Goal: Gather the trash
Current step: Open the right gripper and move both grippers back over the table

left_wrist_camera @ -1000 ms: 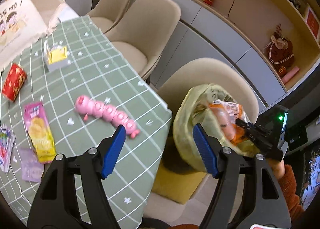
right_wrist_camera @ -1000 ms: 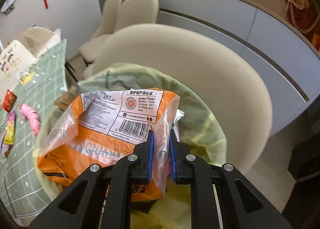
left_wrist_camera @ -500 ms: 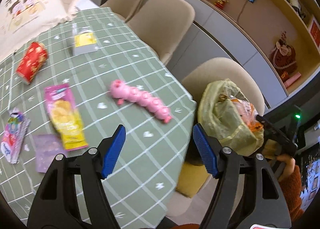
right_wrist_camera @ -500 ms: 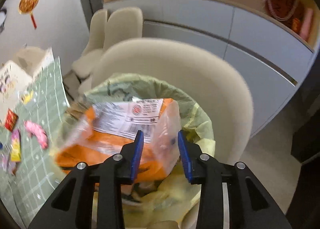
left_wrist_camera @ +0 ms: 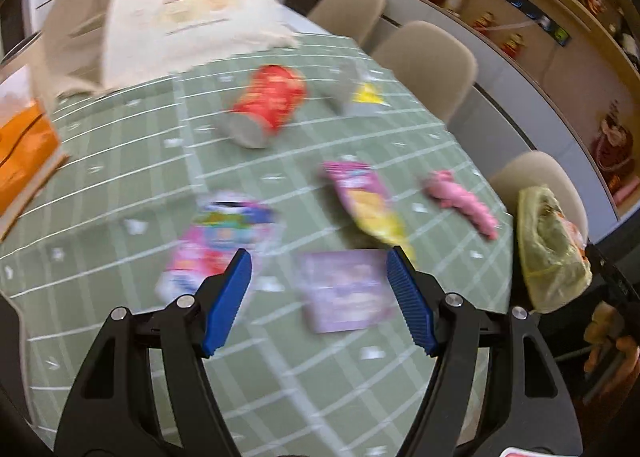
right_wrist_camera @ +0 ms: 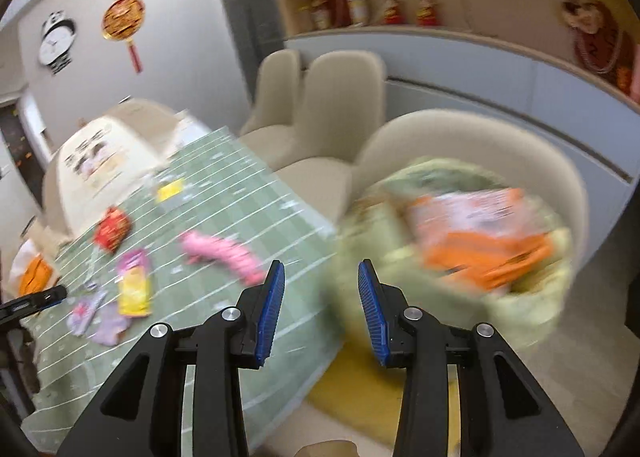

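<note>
A: Where do the two grippers stand over the dining table?

B: The left gripper hangs above the green checked tablecloth, its blue pads spread wide with nothing between them. Just beyond its tips lies a pale purple wrapper; a pink and purple packet sits beside the left pad.

A: And the right one?

B: The right gripper has its jaws parted and empty, pointing at the gap between the table's edge and the trash bag. The view is blurred.

A: What is in the bag?

B: A yellow-green bag, resting on a beige chair beside the table, holds an orange and white package at its top.

A: What trash lies on the cloth?

B: A red packet toward the far end, a clear wrapper with a yellow patch near it, a pink and yellow snack pouch, and a pink caterpillar-shaped item near the edge closest to the bag. An orange box sits at the left side, and a cream cushion with a printed face stands at the far end.

A: Anyone visible?

B: Only a hand at the right margin of the left view.
</note>
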`<state>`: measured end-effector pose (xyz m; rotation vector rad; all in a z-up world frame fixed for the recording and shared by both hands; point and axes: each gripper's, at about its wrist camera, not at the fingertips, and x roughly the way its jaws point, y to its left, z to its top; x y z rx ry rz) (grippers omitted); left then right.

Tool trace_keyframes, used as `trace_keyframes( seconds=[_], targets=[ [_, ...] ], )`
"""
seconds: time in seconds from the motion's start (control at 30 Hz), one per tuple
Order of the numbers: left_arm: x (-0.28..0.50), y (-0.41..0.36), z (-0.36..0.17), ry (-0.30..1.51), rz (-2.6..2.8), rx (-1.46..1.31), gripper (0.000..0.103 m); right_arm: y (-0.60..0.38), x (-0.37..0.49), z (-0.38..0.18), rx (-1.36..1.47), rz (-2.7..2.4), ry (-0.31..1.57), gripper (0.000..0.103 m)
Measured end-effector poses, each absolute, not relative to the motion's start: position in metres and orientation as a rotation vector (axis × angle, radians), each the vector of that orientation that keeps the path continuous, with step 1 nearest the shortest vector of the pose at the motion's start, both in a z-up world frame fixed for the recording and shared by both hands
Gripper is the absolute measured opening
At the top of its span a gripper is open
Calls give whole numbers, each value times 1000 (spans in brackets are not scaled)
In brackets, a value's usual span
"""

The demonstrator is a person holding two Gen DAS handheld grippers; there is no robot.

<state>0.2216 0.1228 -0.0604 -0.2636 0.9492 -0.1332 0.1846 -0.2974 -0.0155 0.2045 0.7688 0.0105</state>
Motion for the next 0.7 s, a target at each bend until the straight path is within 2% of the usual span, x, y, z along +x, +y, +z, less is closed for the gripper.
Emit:
trace_keyframes(
  seconds=[0.2,0.4,0.7],
  targets=[
    [213,190,-79,959,-102,-303,66,-195,192,-33,141,153,839,38],
    [198,225,-93,988,-129,-300,66,-105,201,-59,58,285,923,38],
    [176,243,-99,1010,-158,-289,66,-60,233,-116,106,318,995,38]
  ],
)
